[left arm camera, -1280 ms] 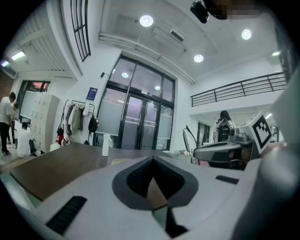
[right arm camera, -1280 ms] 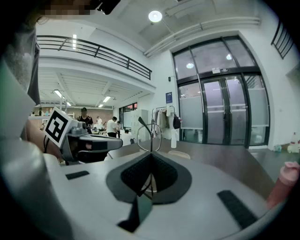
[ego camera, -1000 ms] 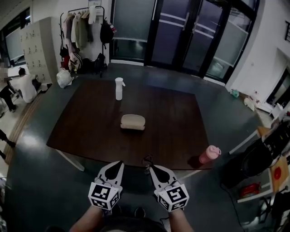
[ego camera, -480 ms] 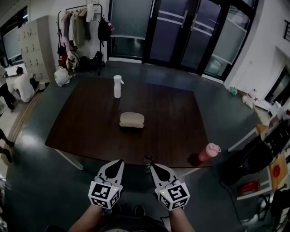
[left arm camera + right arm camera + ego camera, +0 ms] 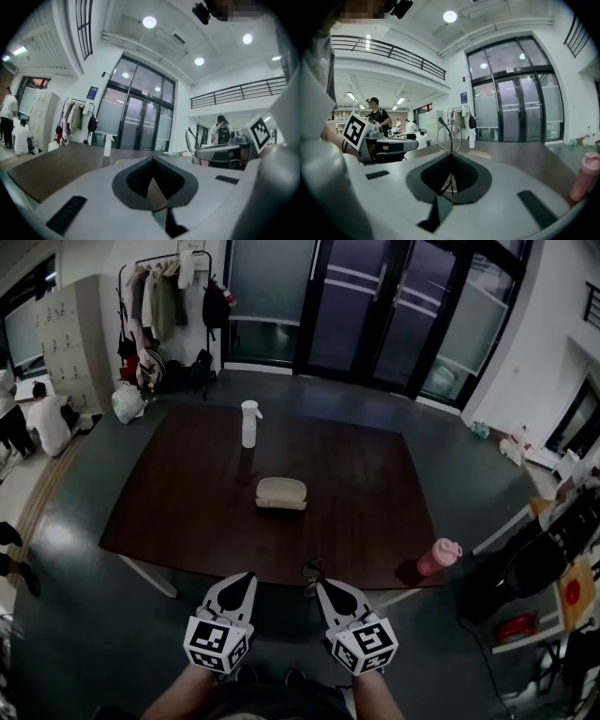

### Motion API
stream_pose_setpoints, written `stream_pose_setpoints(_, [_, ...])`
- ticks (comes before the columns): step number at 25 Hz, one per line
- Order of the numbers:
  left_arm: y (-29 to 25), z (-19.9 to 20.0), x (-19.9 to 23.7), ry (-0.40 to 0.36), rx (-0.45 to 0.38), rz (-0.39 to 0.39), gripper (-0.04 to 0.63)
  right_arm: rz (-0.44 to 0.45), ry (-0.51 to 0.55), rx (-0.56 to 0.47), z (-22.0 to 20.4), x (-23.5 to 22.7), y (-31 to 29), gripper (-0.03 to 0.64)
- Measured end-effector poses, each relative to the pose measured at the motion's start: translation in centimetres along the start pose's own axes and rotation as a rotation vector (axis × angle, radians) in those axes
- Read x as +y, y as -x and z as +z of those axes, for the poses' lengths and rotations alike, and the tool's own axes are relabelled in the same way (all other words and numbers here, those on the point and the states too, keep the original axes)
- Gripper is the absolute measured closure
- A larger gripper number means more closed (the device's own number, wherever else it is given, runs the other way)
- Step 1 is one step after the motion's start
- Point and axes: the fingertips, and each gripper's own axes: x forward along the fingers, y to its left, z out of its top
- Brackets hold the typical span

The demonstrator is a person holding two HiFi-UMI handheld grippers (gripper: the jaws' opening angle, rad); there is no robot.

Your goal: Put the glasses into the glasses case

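A beige glasses case lies closed in the middle of the dark wooden table; it also shows faintly as the case in the right gripper view. My right gripper is shut on the glasses, whose thin dark frame sticks up past the jaw tips. My left gripper is shut with nothing in it, its tips meeting. Both grippers hang below the table's near edge, close together.
A white spray bottle stands at the table's far side. A pink bottle stands at the near right corner. A coat rack and people are at the far left; clutter sits on the floor at right.
The view has shifted slightly, so the case and table sit a little further right and lower. Both grippers keep their places and stay shut.
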Motion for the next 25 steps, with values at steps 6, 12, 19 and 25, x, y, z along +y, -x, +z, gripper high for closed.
stream_pose_setpoints(6, [1.4,-0.3,2.7,-0.021,0.018,-0.022,0.589,-0.045,-0.029,-0.005,-0.6,1.8,-1.2,0.63])
stream_pose_setpoints(12, [1.3,-2.2,3.8,-0.023,0.072,-0.053,0.589,-0.101,-0.051,0.016,-1.6,0.5,-1.6,0.629])
stream_pose_setpoints(19, [-2.3,-2.6,5.0,-0.008,0.077,-0.026,0.589,-0.106,-0.069,0.012,-1.6,-3.8,-4.5,0.629])
stream_pose_setpoints(25, [-8.1,-2.2,6.9,0.018,0.102,0.01,0.589,-0.06,-0.065,0.025,-0.6,-8.6,-8.9,0.629])
